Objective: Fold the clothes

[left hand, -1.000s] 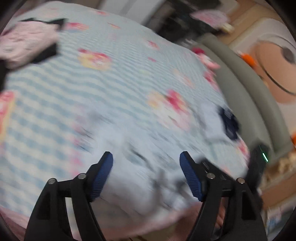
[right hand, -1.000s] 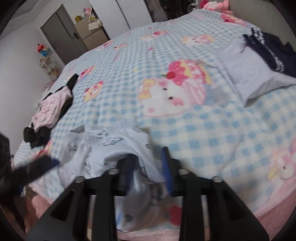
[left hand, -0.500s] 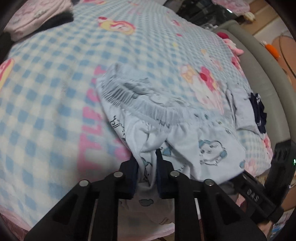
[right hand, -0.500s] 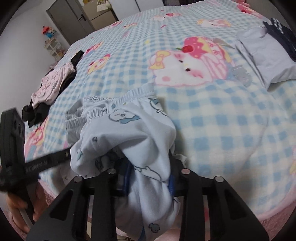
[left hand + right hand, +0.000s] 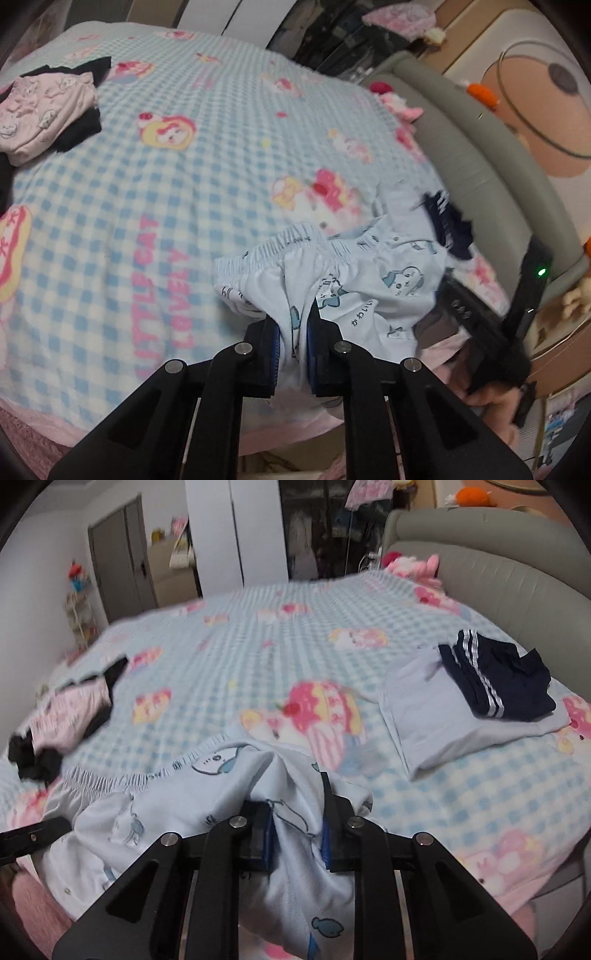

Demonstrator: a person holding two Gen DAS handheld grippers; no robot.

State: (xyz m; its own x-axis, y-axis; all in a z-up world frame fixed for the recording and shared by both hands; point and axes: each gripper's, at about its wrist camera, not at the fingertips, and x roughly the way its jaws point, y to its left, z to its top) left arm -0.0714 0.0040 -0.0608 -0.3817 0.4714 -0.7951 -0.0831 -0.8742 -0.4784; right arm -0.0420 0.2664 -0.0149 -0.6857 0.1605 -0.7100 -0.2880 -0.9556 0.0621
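Both tools, left (image 5: 293, 341) and right (image 5: 295, 834), pinch the pale-blue printed shorts (image 5: 369, 291) bunched between them.

Pale-blue cartoon-print shorts (image 5: 221, 812)

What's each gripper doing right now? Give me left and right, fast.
Left gripper: closed on the light blue printed pants.
Right gripper: closed on the same light blue printed pants, at another bunch of the fabric.
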